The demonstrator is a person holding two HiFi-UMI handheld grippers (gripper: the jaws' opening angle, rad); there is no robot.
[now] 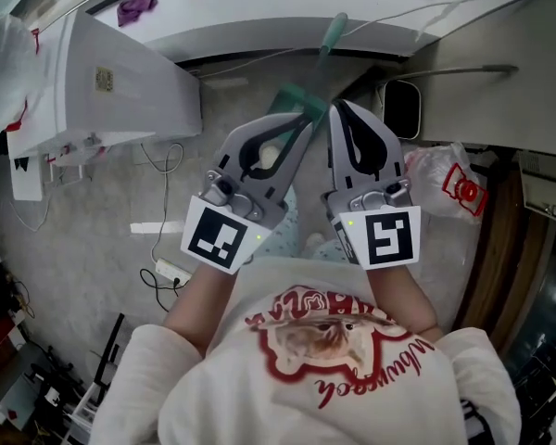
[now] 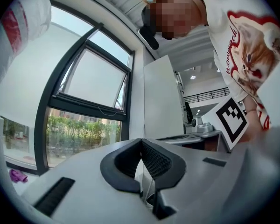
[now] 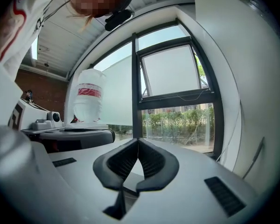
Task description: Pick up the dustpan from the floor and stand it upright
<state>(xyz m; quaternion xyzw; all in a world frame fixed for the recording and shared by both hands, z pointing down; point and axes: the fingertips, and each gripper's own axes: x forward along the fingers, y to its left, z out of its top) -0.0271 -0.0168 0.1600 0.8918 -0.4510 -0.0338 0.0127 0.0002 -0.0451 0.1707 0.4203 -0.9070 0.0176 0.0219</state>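
Dustpan [image 1: 301, 98]: green, upper centre of the head view, handle slanting up to the white ledge [image 1: 287, 26]. Its lower end is hidden behind the gripper tips, so I can't tell whether it stands upright or leans.

Left gripper [image 1: 308, 117]: just in front of the dustpan. Its own view shows the claw [image 2: 141, 141] pressed together at the tip, nothing pinched.

Right gripper [image 1: 338, 109]: beside it, also pressed together [image 3: 138, 141] and empty.

Both gripper views face a window [image 2: 93, 87] with greenery outside.

Around:
- white cabinet [image 1: 120, 91] upper left
- plastic bag with red print [image 1: 449, 188] at right
- power strip [image 1: 171, 269] with cables on the floor [image 1: 93, 248] lower left
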